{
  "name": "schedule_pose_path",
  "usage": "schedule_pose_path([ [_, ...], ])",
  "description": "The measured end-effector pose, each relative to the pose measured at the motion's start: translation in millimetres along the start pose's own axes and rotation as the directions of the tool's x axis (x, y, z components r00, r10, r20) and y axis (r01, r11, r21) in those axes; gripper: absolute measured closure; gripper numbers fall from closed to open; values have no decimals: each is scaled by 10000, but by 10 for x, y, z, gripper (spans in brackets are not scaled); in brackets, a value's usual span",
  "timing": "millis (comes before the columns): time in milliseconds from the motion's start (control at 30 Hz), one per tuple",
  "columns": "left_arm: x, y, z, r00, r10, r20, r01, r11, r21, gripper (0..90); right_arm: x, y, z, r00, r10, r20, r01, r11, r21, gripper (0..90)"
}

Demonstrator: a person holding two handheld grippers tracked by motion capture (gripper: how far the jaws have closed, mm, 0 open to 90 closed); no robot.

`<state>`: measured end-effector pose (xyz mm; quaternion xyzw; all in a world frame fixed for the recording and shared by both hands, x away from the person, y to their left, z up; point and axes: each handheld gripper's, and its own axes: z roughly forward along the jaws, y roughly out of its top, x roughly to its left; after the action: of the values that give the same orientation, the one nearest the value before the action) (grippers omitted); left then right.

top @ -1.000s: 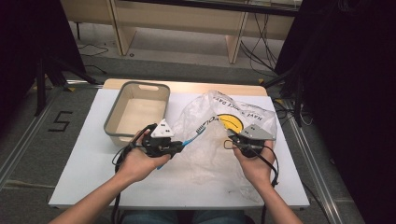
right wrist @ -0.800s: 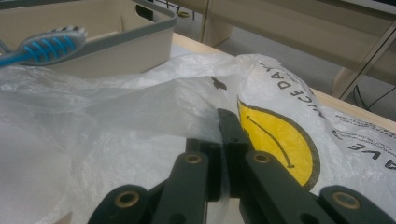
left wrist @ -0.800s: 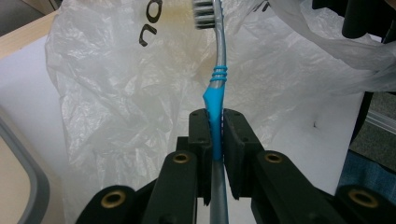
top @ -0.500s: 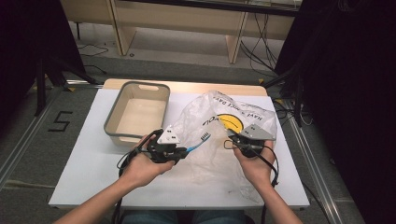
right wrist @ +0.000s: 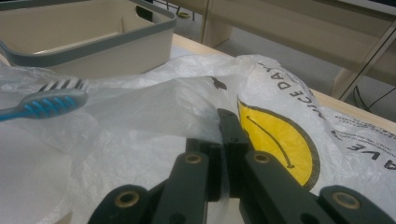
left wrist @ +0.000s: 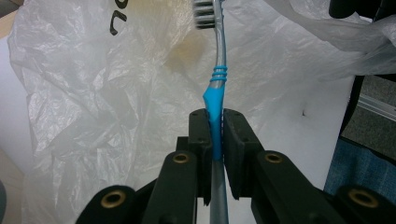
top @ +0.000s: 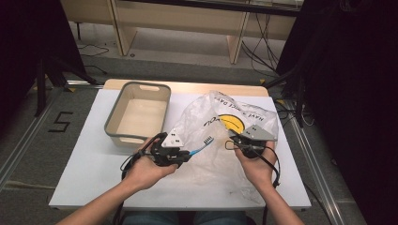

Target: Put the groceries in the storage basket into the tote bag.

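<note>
white desk (top: 80, 159) is noted, carrying an empty beige bin (top: 139, 112) and a crumpled plastic bag (top: 225, 136). bag film is pinched by the right tongs (right wrist: 223, 140). a blue toothbrush (left wrist: 215, 102) is clamped by its handle in the left tongs (left wrist: 215, 135), held over the bag. bagging is judged not yet done.
</note>
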<state>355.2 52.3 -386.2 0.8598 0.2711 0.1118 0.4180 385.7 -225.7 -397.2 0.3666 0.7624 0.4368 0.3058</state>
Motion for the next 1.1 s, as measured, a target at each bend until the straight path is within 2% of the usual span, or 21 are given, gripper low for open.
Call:
schedule_pose_path([
  [600,-52,-20,99,9999,85,112,-87,9997,229,817,0,0,-2,10000,2,-2,-2,10000,10,900],
  [1100,-152,-33,253,9988,410,260,-426,9969,655,817,0,1,-4,10000,2,-5,-2,10000,3,900],
])
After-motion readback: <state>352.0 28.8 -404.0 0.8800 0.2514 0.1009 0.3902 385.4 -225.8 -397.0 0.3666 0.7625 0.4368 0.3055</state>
